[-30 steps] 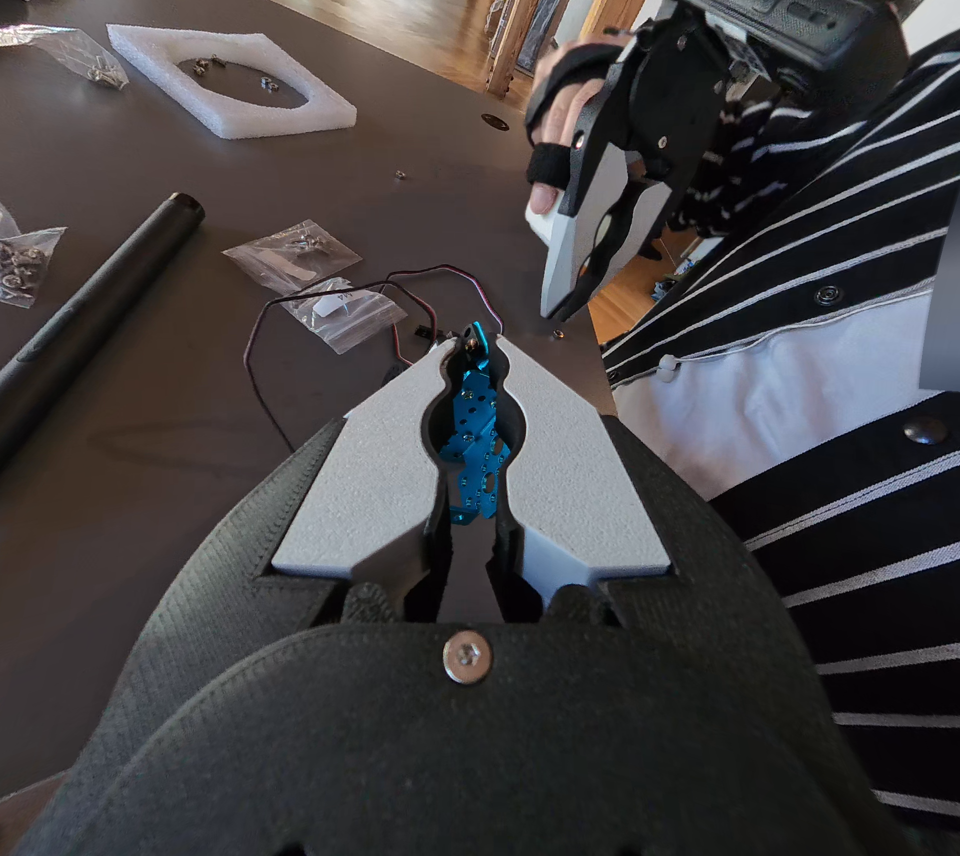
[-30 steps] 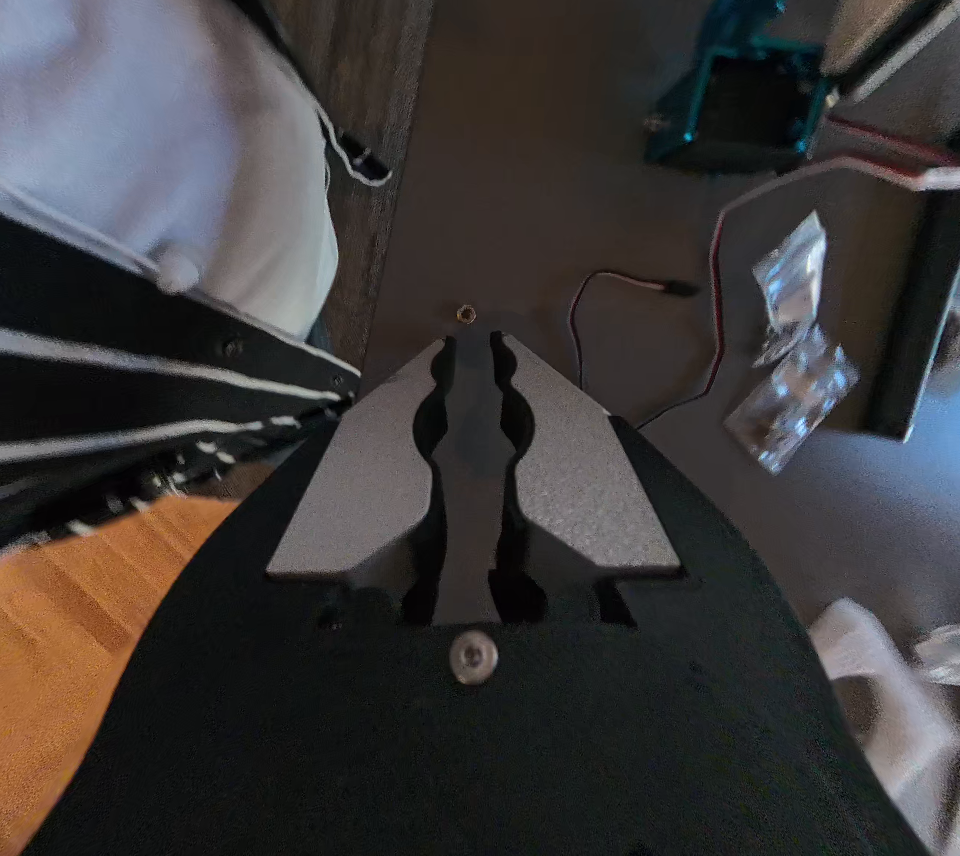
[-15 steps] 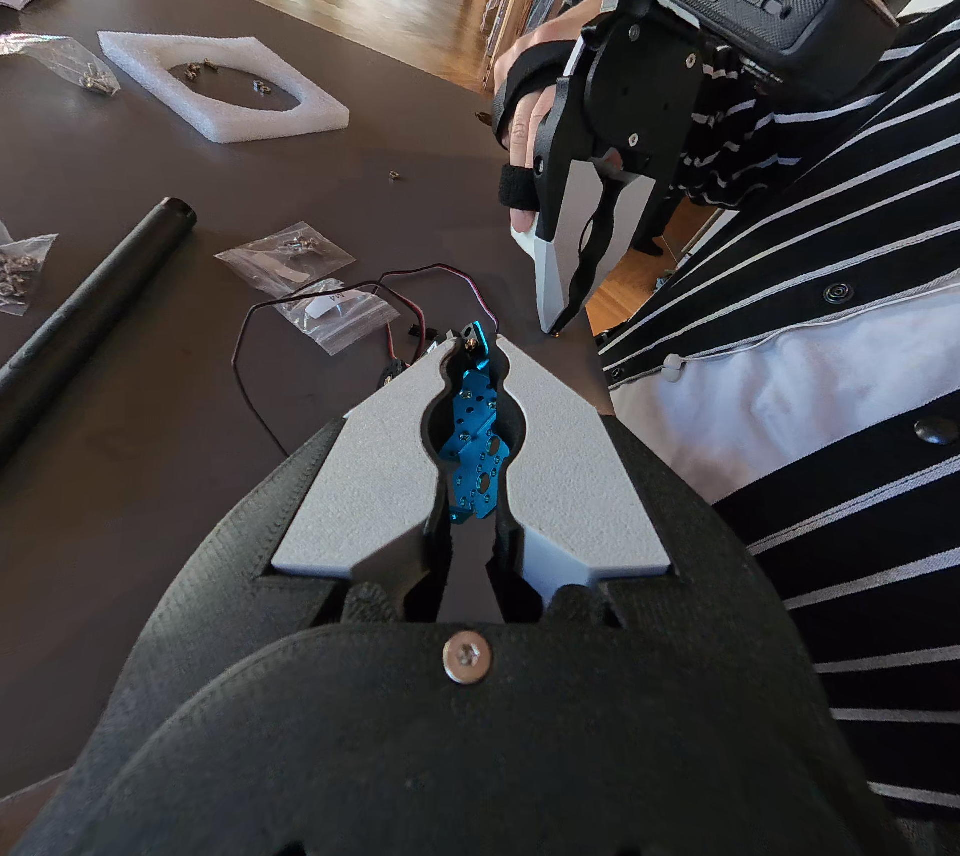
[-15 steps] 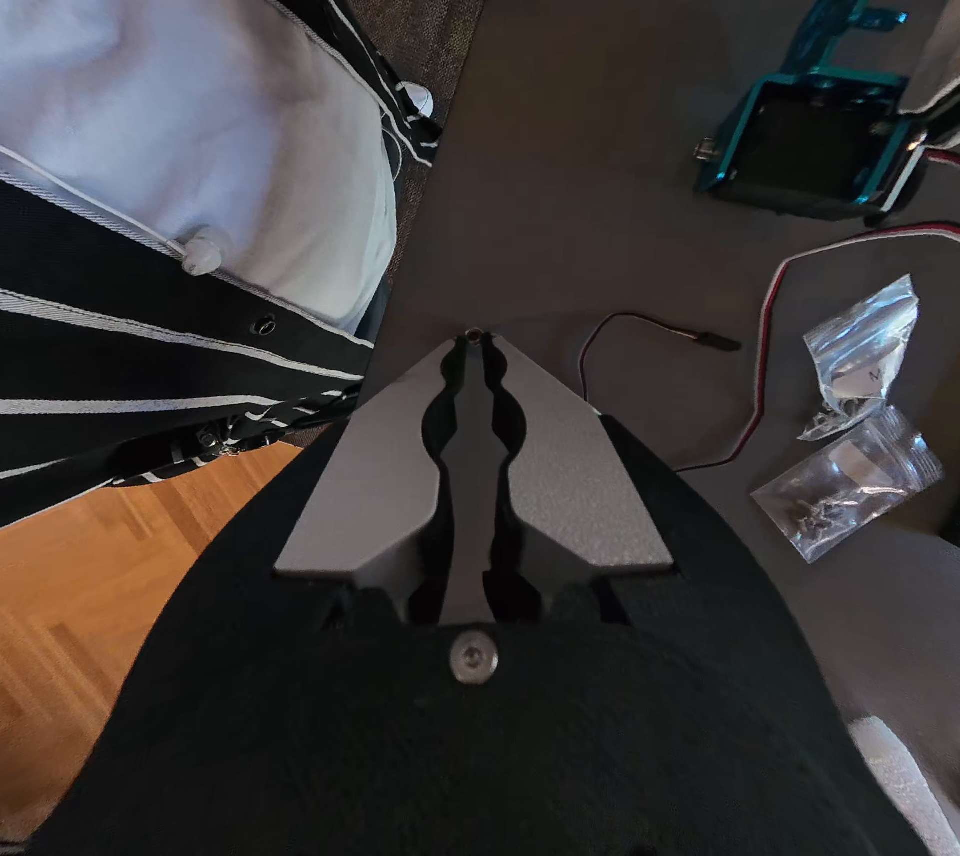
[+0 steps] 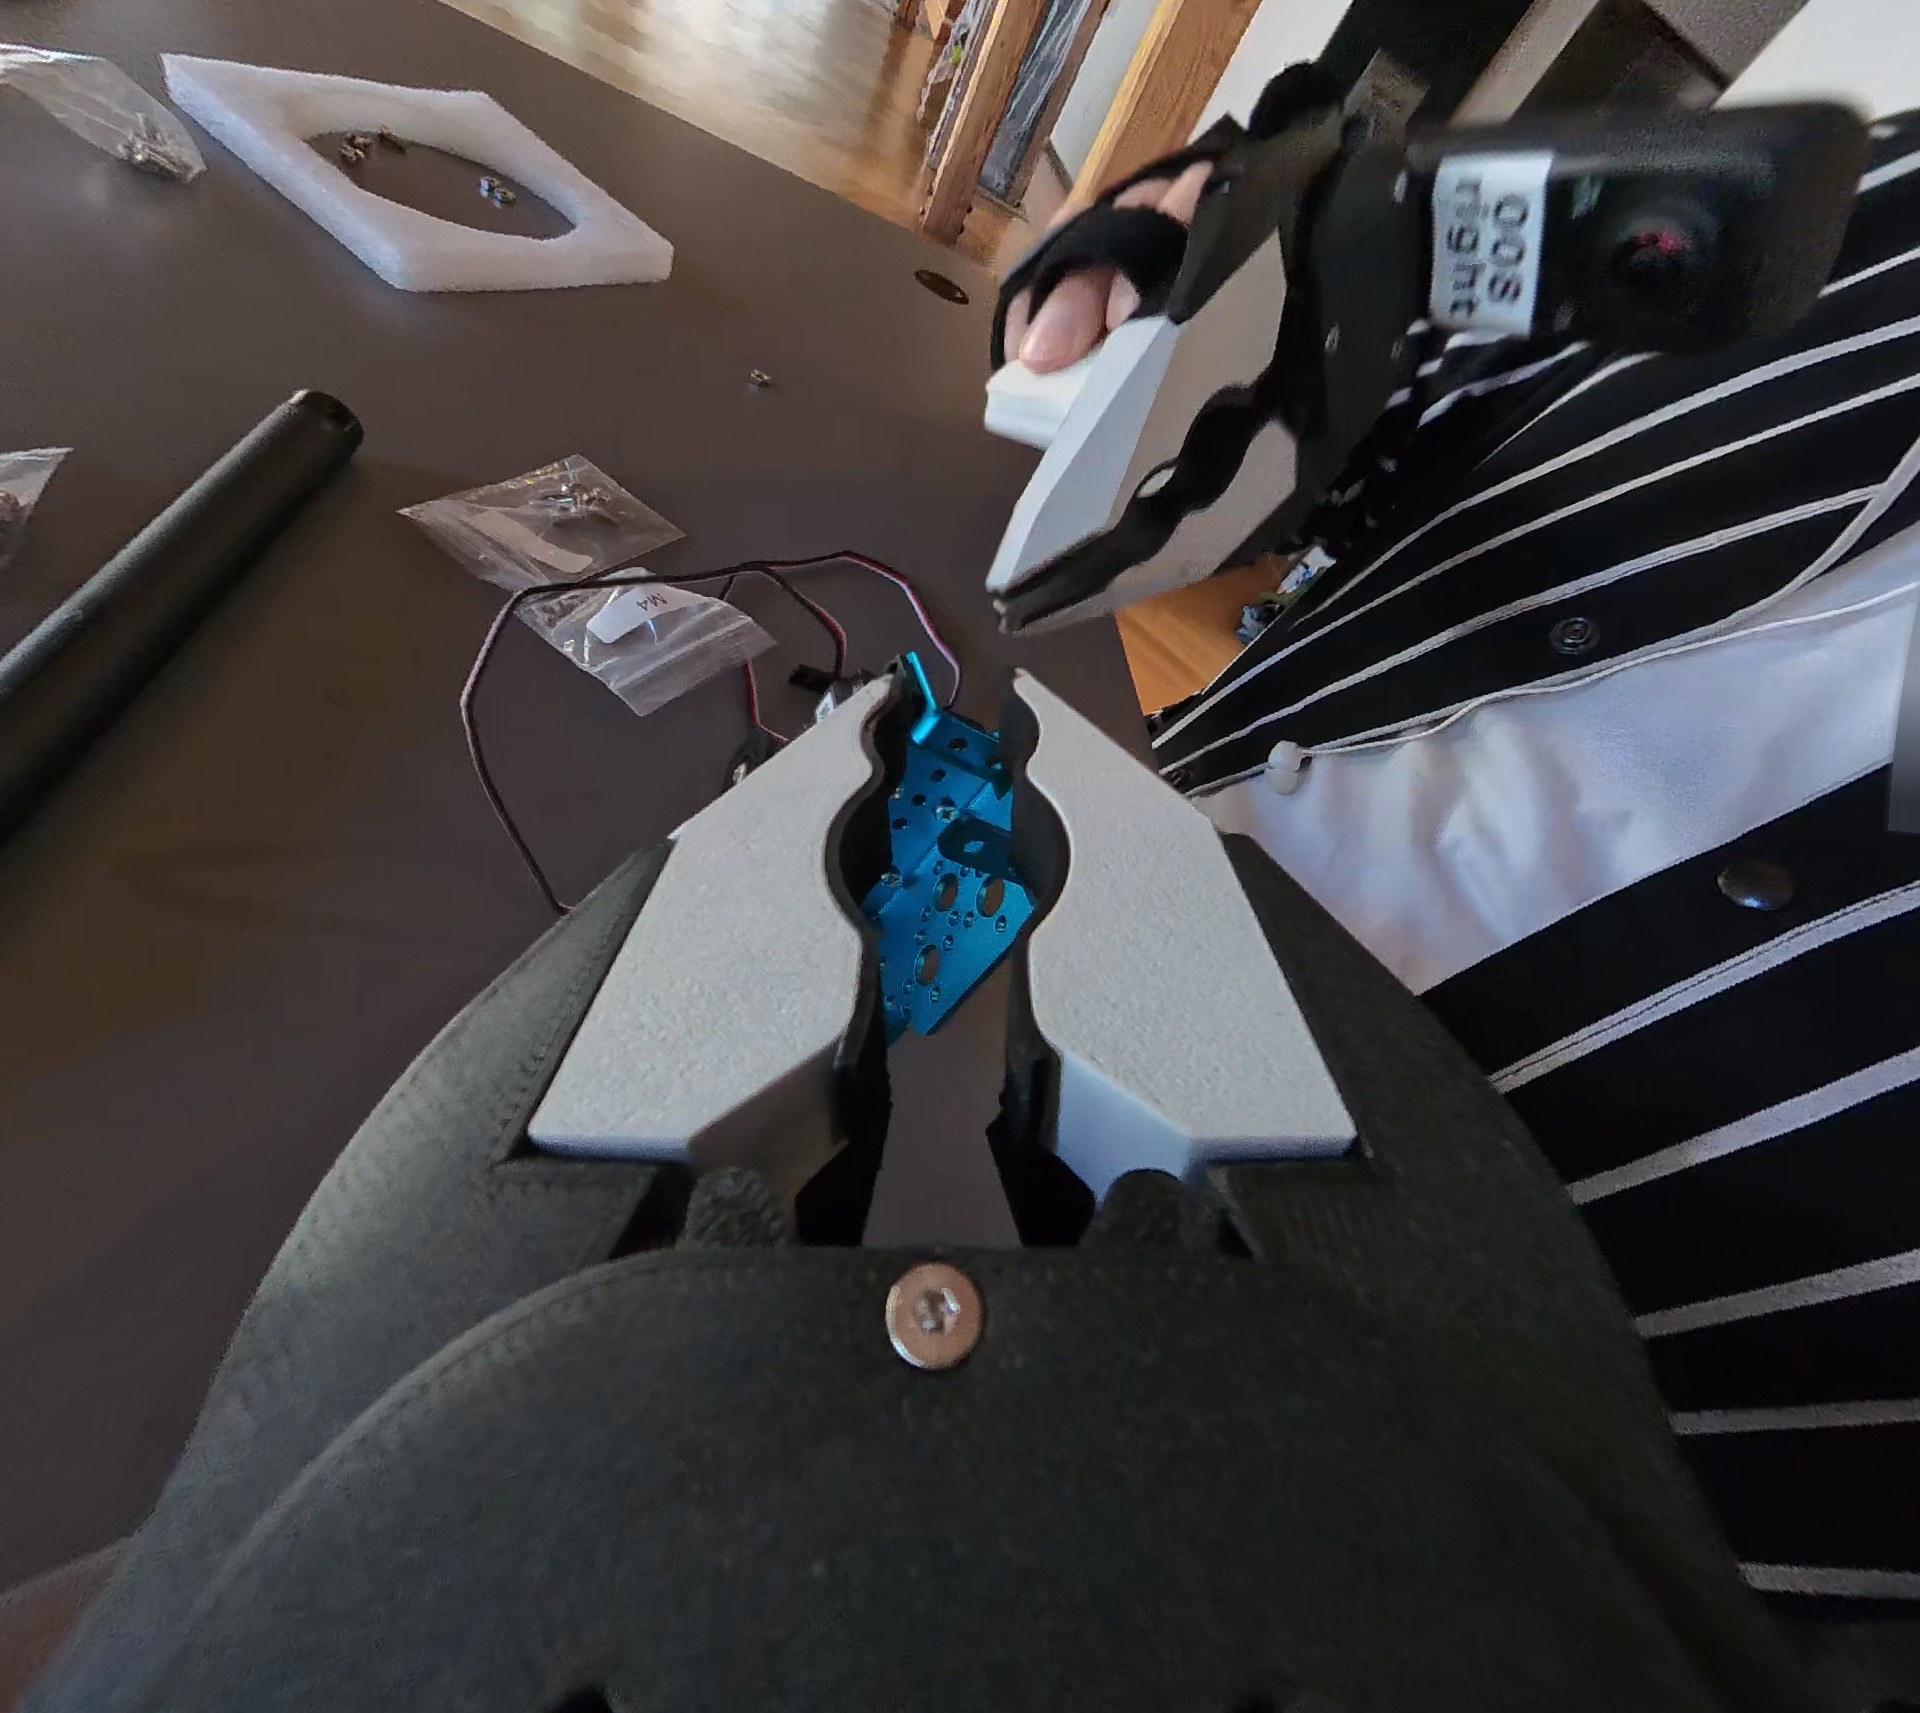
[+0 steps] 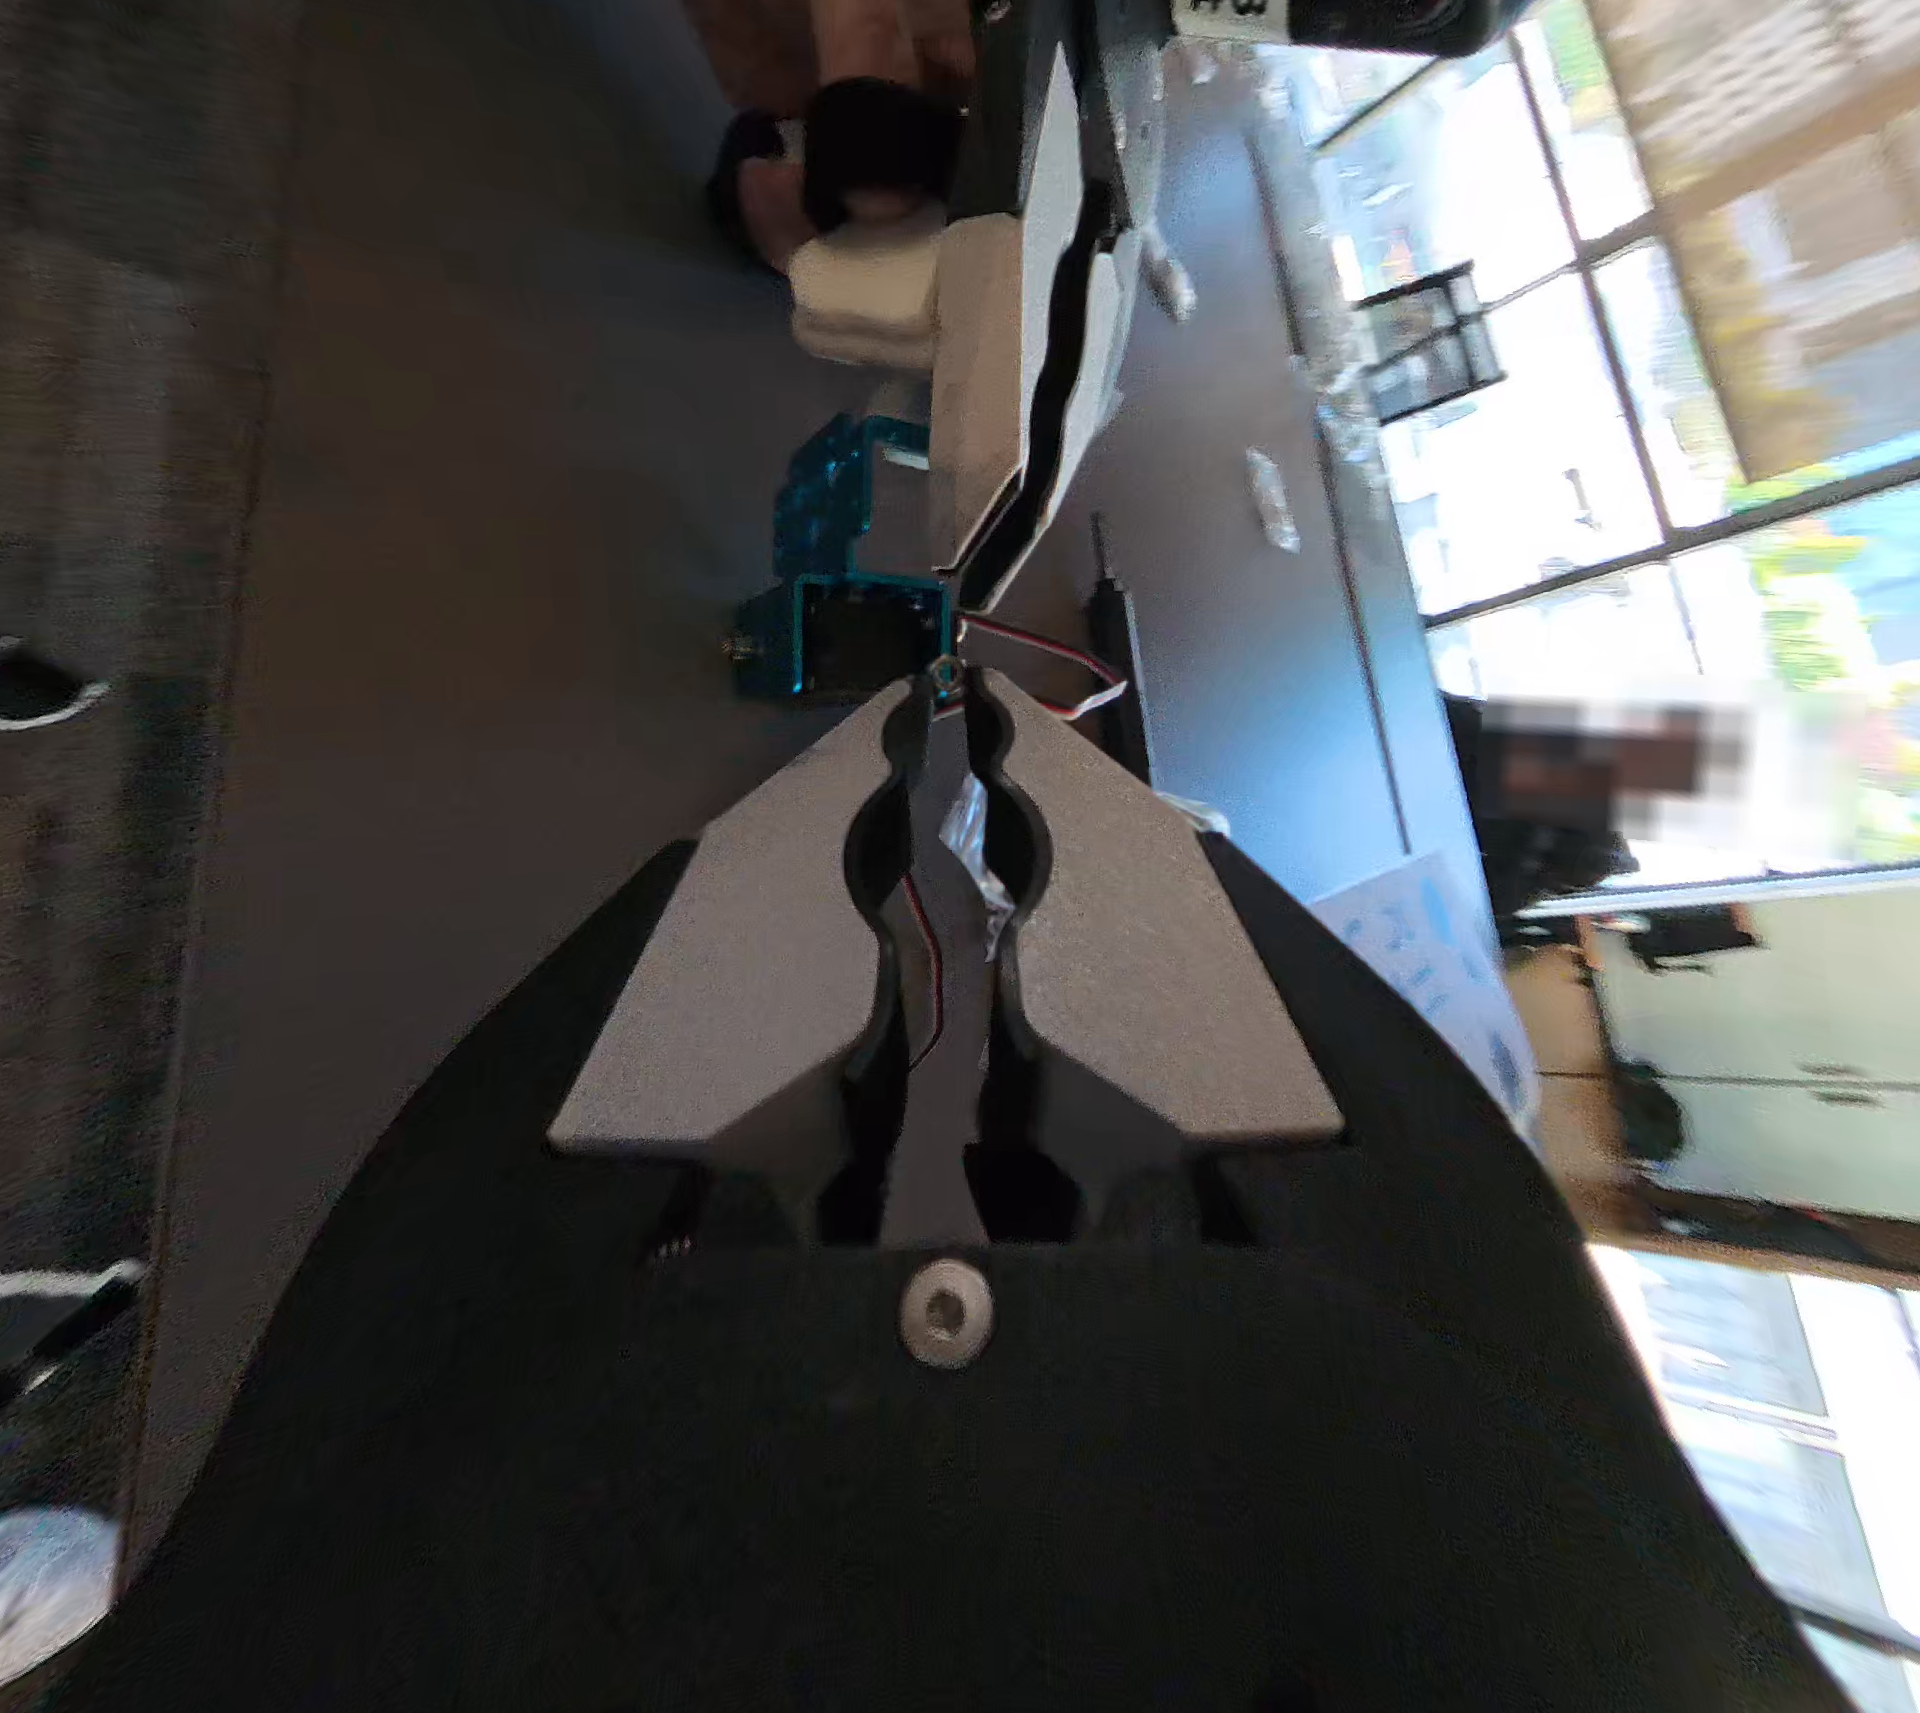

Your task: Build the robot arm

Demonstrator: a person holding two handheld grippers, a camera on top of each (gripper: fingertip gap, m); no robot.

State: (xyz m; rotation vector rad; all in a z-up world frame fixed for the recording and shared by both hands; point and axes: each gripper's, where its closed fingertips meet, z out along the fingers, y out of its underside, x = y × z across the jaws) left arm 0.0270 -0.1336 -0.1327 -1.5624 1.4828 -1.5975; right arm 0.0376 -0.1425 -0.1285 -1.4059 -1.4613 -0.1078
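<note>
Left gripper [image 5: 951,702] clamping, right gripper [image 6: 940,697] pinching

I am gripping the blue bracket [image 5: 940,894] between my left fingers and nipping a small metal fastener [image 6: 943,674] at my nearly closed right tips, just beside the bracket; I cannot tell if they are touching. Its wires [image 5: 499,655] are trailing onto the dark table [image 5: 260,832]. The table edge is running close on my right. Plastic bags [image 5: 644,624], a black tube [image 5: 156,562] and a foam frame [image 5: 416,209] are lying leftward, with bare tabletop between them.

I see a dark brown worktop [image 5: 260,832] carrying a white foam frame [image 5: 416,177], a black tube [image 5: 156,572], clear bags of screws [image 5: 540,515], a thin wire [image 5: 499,676] and one loose screw [image 5: 760,378].
</note>
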